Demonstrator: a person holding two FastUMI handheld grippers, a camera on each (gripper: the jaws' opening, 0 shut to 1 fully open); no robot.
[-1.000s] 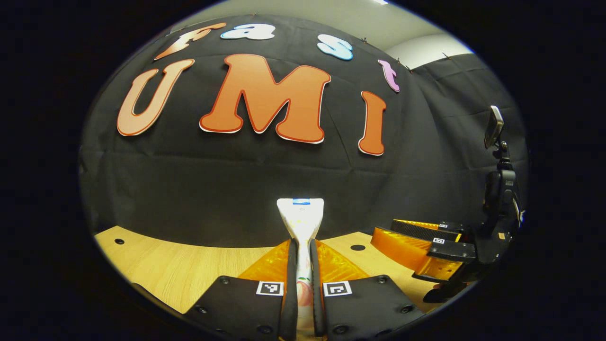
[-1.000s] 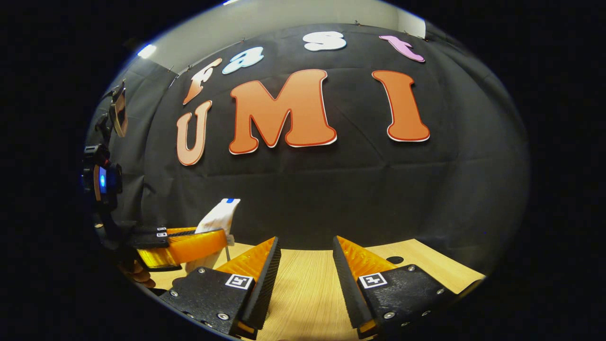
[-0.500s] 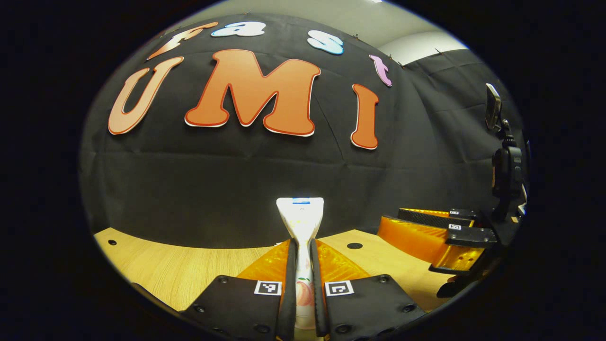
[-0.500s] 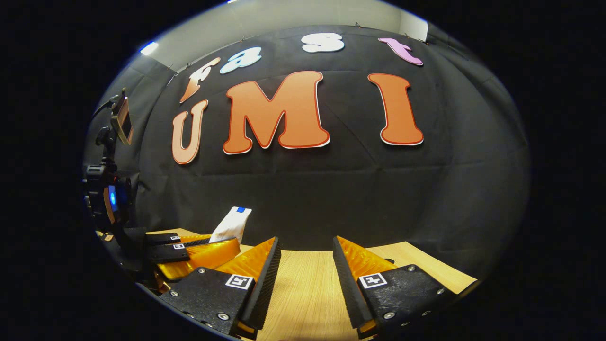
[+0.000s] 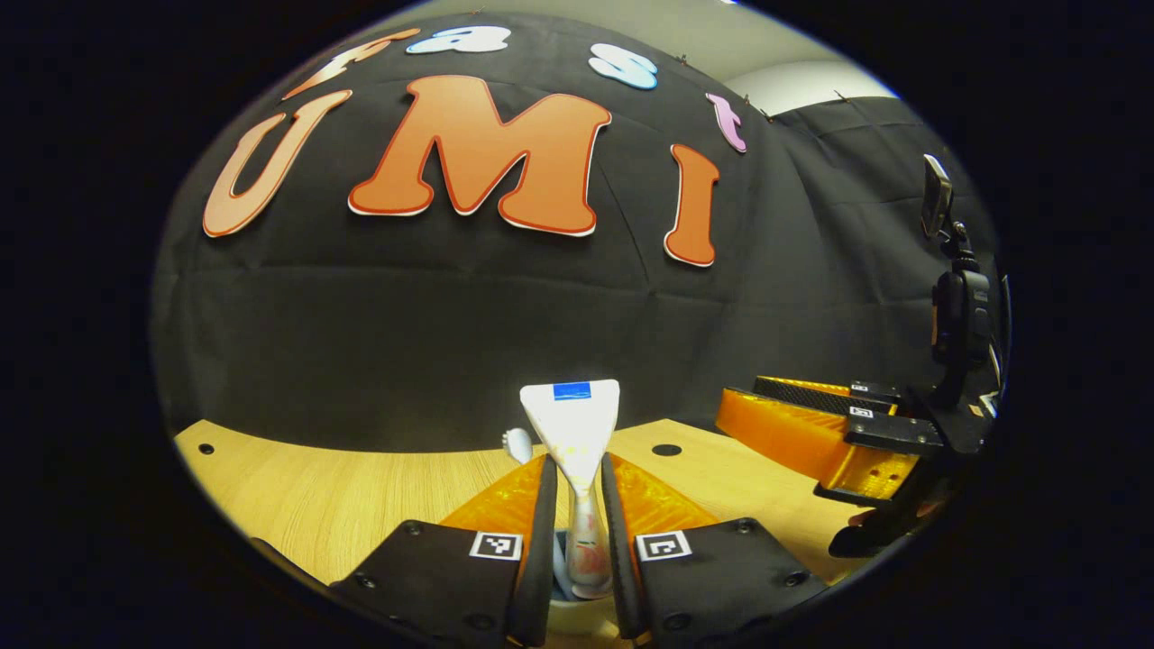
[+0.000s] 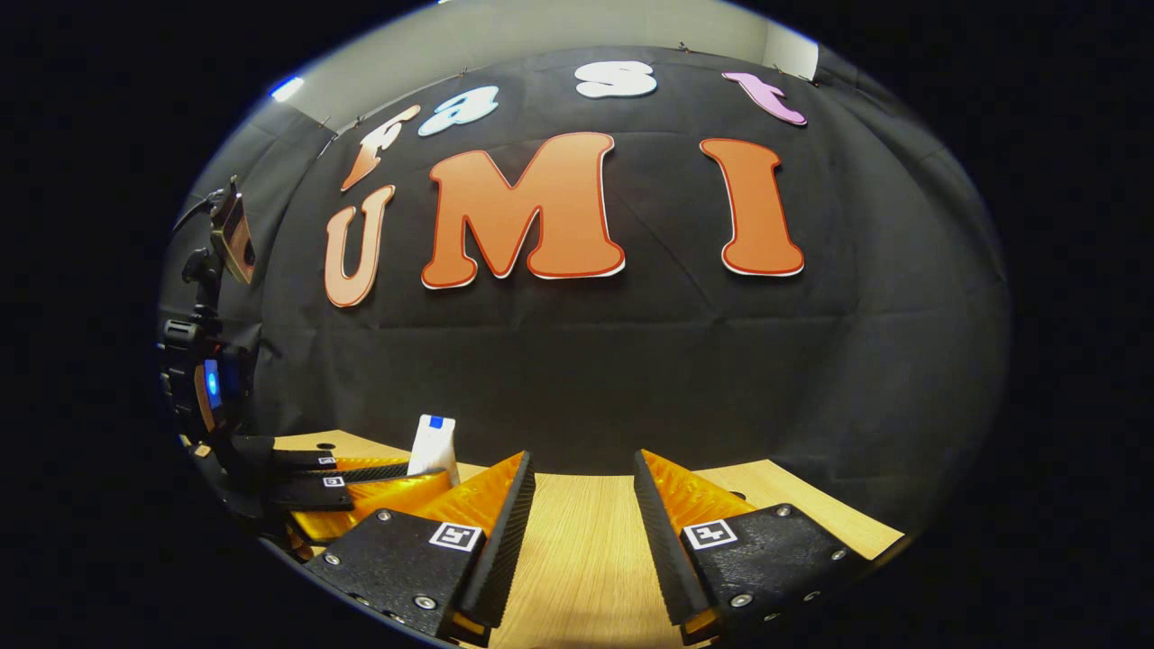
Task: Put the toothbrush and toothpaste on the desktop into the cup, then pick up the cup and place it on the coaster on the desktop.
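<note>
our left hand-held gripper (image 5: 577, 505) stands spread around the toothpaste (image 5: 572, 424), upright in the cup (image 5: 577, 617) beside the toothbrush (image 5: 517, 443). we should lift straight up, clear of the tube. our right hand-held gripper (image 6: 581, 523) hangs spread above the desk (image 6: 577, 559).

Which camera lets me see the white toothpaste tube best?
The left gripper view. The white toothpaste tube with a blue mark on its flat end stands upright, close up, between the left gripper's black finger pads. In the right gripper view just its top sticks up, farther off, behind that gripper's orange fingers.
</note>
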